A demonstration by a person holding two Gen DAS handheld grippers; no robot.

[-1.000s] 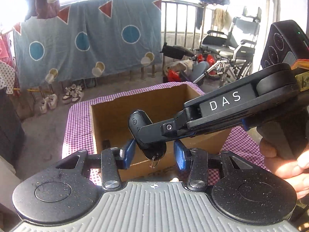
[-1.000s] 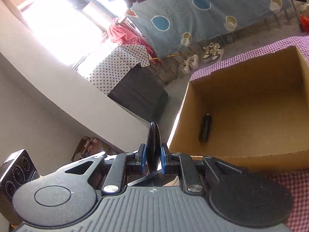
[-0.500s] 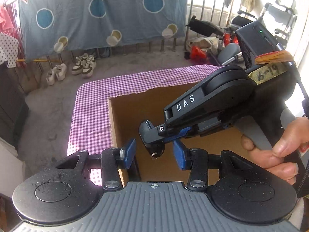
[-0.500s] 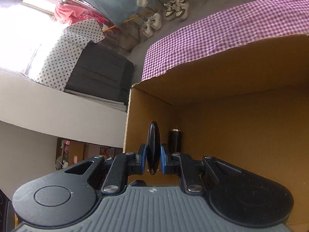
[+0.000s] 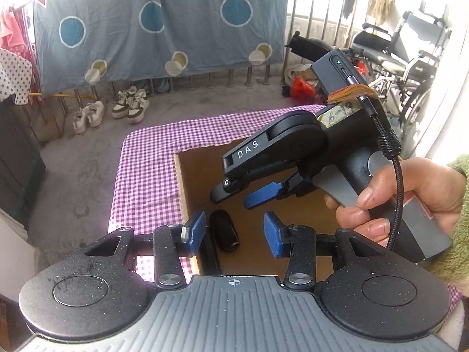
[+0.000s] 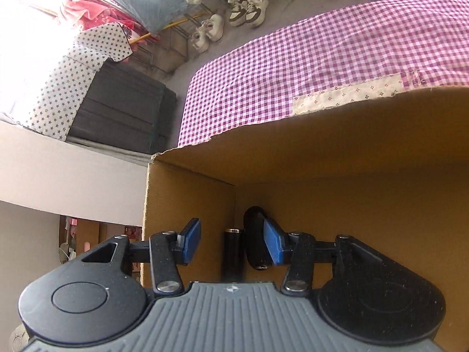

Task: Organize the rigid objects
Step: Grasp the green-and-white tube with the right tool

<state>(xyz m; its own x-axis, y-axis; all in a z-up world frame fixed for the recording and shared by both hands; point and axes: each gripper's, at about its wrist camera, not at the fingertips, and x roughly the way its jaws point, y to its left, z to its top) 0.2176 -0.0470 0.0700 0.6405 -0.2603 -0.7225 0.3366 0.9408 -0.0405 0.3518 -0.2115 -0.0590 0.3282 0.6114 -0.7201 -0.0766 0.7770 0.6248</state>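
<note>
An open cardboard box [image 5: 182, 182] [image 6: 190, 202] stands on a purple checked tablecloth [image 5: 146, 170]. A black cylinder [image 5: 224, 230] [image 6: 233, 249] lies on the box floor by its left wall. My right gripper [image 6: 231, 243] [image 5: 234, 199] reaches down into the box, its jaws opening. A black key fob [image 6: 254, 234] sits beside the cylinder, close against the right blue pad [image 6: 272, 245], and the left pad stands clear of it. My left gripper [image 5: 233, 236] hovers open over the box's near left corner with nothing between its pads.
A person's hand [image 5: 410, 193] in a green sleeve holds the right gripper. Beyond the table are a grey floor with pairs of shoes [image 5: 129, 107], a hanging blue cloth [image 5: 164, 23], railings and wheelchairs [image 5: 404, 58]. A dark cabinet [image 6: 117, 111] stands left of the table.
My right gripper has dropped into the box and its jaws have parted, letting go of the key fob. My left gripper has shifted over the box's left corner, bringing the cylinder into view.
</note>
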